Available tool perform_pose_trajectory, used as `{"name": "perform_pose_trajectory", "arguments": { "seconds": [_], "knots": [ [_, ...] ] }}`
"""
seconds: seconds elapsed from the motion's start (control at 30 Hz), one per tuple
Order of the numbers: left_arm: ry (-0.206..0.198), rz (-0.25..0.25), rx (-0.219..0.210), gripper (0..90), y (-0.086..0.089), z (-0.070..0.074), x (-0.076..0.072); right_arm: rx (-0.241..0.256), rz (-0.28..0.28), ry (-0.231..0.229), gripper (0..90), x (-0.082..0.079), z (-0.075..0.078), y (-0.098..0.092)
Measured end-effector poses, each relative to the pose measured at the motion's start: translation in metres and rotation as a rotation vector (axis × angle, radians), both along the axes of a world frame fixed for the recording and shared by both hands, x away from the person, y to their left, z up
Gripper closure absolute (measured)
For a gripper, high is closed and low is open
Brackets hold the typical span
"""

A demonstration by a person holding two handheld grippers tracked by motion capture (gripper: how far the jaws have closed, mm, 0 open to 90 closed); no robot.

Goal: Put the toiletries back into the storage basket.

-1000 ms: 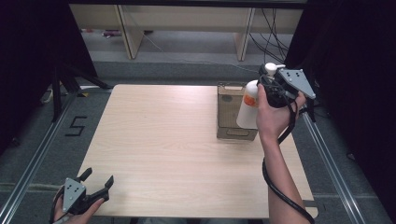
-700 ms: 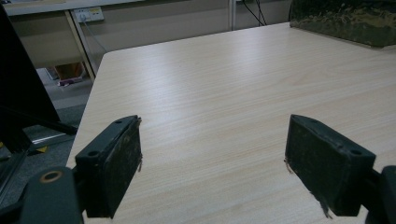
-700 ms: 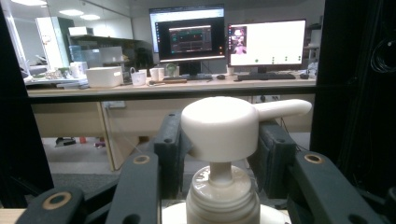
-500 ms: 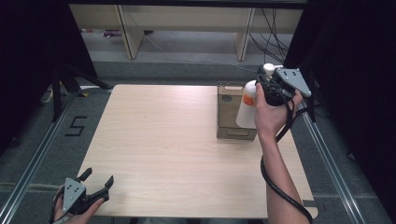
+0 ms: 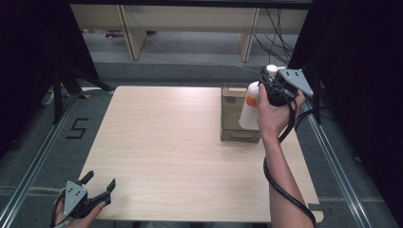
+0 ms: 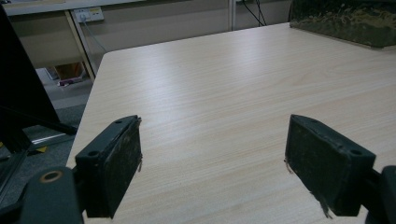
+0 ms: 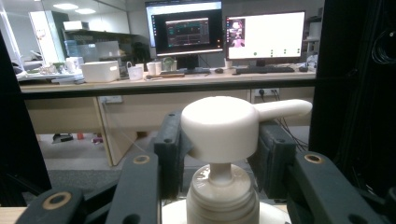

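Pump bottle [image 5: 250, 105], white with an orange label, hangs upright in our right gripper [image 5: 272, 90], lifted clear of the wooden table [image 5: 166, 142] at the far right side. In the right gripper view the two black jaws press in on either side of the bottle's neck, just under the white pump head [image 7: 219, 127], whose spout points off to the right of that view. The bottle's long axis runs nearly straight up and down, with the body hanging below the jaws.

Just beside the bottle, on its left in the high view, stands a drab open box [image 5: 236, 114] on the table. The bottle's base sits at about the box's right wall, above or just outside its rim; we cannot tell from these pictures whether it overlaps the opening. We judge that the coming move turns on this: the box lies to the left and below the bottle, so a short sideways shift toward the table's middle, then a straight descent, would put it in the box.

Our left gripper [image 5: 90, 197] rests at the near left corner of the table, jaws spread wide and holding nothing, well apart from the bottle. The right hand [image 5: 273, 114] is clearly the nearer one.
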State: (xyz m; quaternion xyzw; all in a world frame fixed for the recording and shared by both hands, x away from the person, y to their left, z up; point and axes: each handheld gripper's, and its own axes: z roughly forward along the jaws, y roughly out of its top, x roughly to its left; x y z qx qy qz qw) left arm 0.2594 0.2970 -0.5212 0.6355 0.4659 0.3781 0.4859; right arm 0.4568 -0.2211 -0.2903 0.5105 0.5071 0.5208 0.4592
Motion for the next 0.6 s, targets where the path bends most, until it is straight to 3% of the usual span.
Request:
{"name": "perform_pose_trajectory", "arguments": {
  "seconds": [0.6],
  "knots": [
    [0.004,-0.001,0.007,17.7,0.0003,0.0006,-0.0005,0.010,-0.009,0.022,59.8,0.0097,-0.0051,0.0028]
  ]
}}
